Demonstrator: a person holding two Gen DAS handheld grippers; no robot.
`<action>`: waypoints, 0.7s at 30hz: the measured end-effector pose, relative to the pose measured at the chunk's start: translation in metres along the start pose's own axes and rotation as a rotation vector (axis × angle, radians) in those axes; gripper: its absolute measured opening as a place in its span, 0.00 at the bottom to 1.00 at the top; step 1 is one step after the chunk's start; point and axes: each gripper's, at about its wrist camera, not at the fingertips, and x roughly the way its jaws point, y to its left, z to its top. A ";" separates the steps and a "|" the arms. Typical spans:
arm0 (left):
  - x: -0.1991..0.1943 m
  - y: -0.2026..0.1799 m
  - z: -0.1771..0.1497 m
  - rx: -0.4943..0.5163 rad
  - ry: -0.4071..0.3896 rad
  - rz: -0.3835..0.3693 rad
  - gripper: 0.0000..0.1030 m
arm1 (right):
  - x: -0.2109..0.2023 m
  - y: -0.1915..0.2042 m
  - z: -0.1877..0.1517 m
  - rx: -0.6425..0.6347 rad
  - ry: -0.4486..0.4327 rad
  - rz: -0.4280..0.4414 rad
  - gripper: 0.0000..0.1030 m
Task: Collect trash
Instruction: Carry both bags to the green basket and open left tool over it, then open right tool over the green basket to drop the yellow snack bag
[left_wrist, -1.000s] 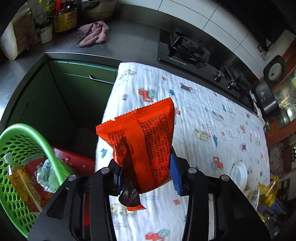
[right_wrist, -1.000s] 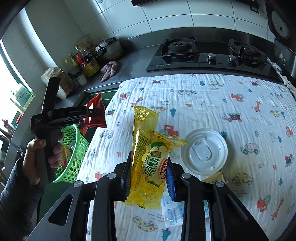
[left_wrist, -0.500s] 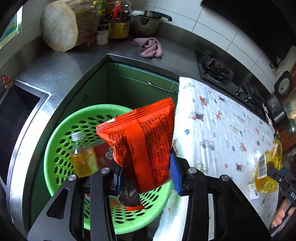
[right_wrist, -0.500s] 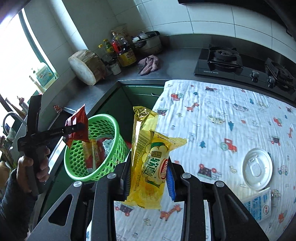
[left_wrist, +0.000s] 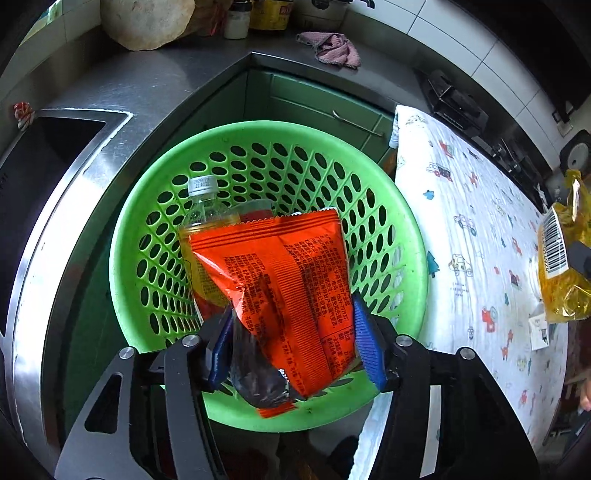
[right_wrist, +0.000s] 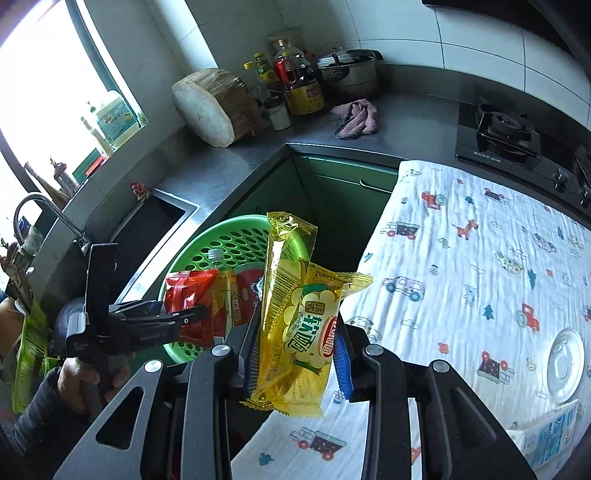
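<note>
Trash partly collected — bottle (left_wrist: 202, 206) and red packet already in green basket (left_wrist: 155, 206). Left claw (left_wrist: 295, 339) clenched on orange snack bag (left_wrist: 288, 273) above basket; right claw (right_wrist: 295, 354) grasping yellow wrapper (right_wrist: 295, 314). Left on surface (right_wrist: 461, 258) — white lid (right_wrist: 565, 360), small carton (right_wrist: 550, 439).

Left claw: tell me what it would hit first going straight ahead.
Probably the bottle standing in the green basket, since the left claw, shut on the orange wrapper, points down into the basket; depth is uncertain.
</note>
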 end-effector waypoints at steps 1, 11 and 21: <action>0.000 0.002 -0.002 0.003 -0.001 0.001 0.65 | 0.003 0.004 0.001 -0.004 0.003 0.001 0.32; -0.008 0.015 -0.012 0.011 -0.008 0.000 0.75 | 0.038 0.036 0.017 -0.036 0.034 0.018 0.36; -0.020 0.028 -0.018 -0.016 -0.027 -0.002 0.75 | 0.082 0.061 0.026 -0.042 0.084 0.052 0.39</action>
